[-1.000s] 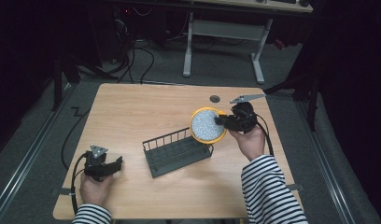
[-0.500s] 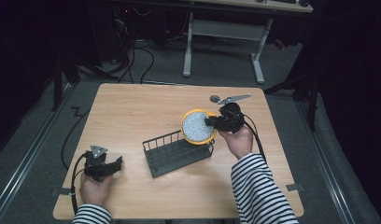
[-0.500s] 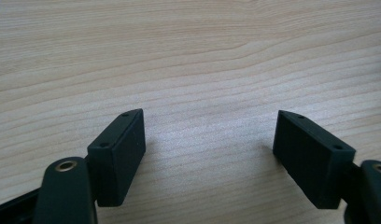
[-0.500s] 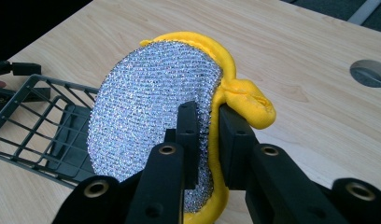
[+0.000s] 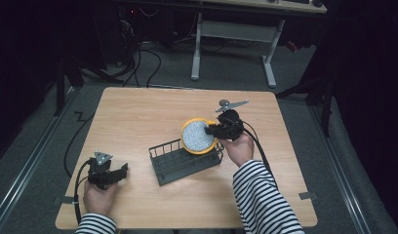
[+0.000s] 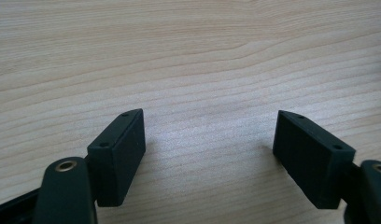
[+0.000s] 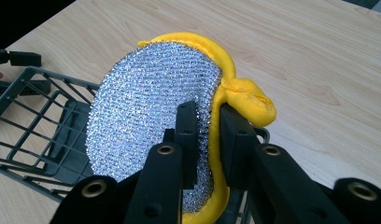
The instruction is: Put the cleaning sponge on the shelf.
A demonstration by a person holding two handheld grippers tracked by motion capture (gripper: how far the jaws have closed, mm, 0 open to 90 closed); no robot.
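Sponge (image 7: pixel 151 121) (yellow-rimmed) pinched in right hand-held gripper (image 7: pixel 209 135), seemingly over rack (image 5: pixel 185 161); left hand-held gripper (image 6: pixel 209 154) open.

The right gripper (image 7: pixel 208 121) had its two black jaws clamped on the edge of a round scrubbing sponge (image 7: pixel 151 116), one pad on the glittering silver mesh face and the other on the yellow foam back. The sponge stood nearly on edge, its silver face turned to the left, and a yellow loop (image 7: pixel 249 100) bulged at its rim just above the jaws. Its lower part hung over the near end of a dark wire basket (image 7: pixel 34 135) on the pale wooden table (image 7: pixel 319 60).
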